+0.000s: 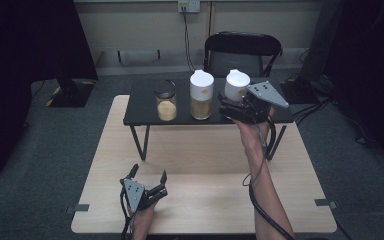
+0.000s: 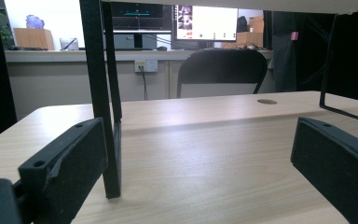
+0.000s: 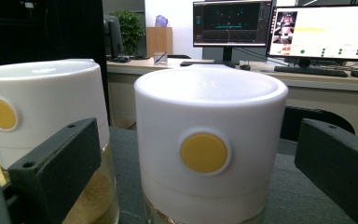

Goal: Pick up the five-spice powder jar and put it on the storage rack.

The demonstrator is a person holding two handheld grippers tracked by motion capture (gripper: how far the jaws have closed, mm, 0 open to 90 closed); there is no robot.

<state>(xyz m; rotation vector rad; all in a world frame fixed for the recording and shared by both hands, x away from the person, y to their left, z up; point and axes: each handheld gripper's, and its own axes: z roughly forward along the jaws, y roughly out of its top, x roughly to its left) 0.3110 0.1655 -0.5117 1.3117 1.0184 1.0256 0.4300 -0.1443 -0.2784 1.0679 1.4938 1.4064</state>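
R hand-held gripper [image 1: 228, 107] is up at the far right of the scene, at the black raised shelf [image 1: 140, 114] that stands on the wooden worktop [image 1: 200, 165]. Its jaws are spread wide, released, w/ the right-hand white-lidded jar [image 1: 237, 85] sitting between them. In the right gripper view that jar [image 3: 209, 154] fills the gap, jaws either side of it and not pressing; clear daylight betw. each jaw and the lid. Lid is white w/ a round yellow button facing the camera; glass below the lid just visible at the bottom edge.

Next jar to the left, the tall white-lidded jar [image 1: 201, 95], stands just beside it, apart, same yellow button, tan grains inside. Same jar in the right gripper view [image 3: 42, 107] sits partly behind the left jaw. Further left on the shelf: a black-lidded glass jar [image 1: 166, 101], approx half full of pale grains, apart from the other two. All three upright, in a row along the shelf.

L hand-held gripper [image 1: 149, 175] is near-left, low over the worktop, jaws also wide apart, released, nothing betw. them. Left gripper view looks under the shelf: one black shelf leg [image 2: 103, 98] stands close by its left jaw, bare wood ahead.

Beyond the worktop: a dark chair [image 1: 242, 52] at the far side, wall socket [image 1: 188, 6] above it.
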